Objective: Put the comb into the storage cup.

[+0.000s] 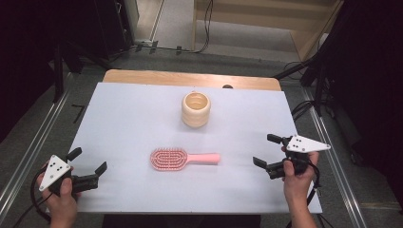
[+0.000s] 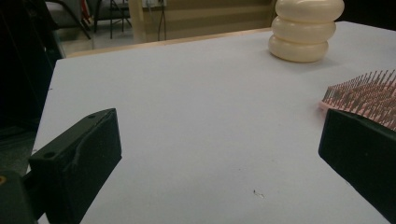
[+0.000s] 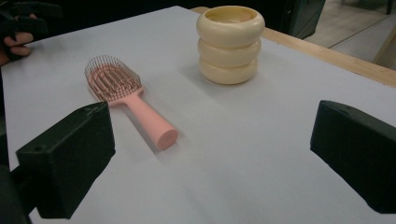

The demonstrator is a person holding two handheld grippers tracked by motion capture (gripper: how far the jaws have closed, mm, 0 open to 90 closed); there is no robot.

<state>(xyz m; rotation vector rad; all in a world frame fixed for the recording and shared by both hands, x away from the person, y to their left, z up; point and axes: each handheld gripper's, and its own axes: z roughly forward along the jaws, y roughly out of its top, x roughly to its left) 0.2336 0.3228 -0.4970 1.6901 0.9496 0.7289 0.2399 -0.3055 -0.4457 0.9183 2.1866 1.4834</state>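
A pink hairbrush point(image 1: 183, 159) lies bristles up in the middle of the white table top point(image 1: 128, 123), its handle pointing right. Behind it stands a cream ribbed cup point(image 1: 196, 109), upright and hollow. My left gripper point(image 1: 88, 161) rests at the front left corner, open, with nothing between its jaws. My right gripper point(image 1: 267, 150) hovers at the front right, open too, its jaws aimed at the brush handle end. The right gripper view has the hairbrush point(image 3: 128, 100) lying ahead and the cup point(image 3: 229, 44) beyond. In the left gripper view the brush bristles point(image 2: 366, 95) peek past the right jaw, the cup point(image 2: 305, 30) far off.
A bare wooden strip point(image 1: 190, 78) runs along the table's far edge. Metal rails point(image 1: 33, 152) flank the table on the floor, and cables point(image 1: 304, 109) lie beyond the right side. Dark stands rise at both back corners.
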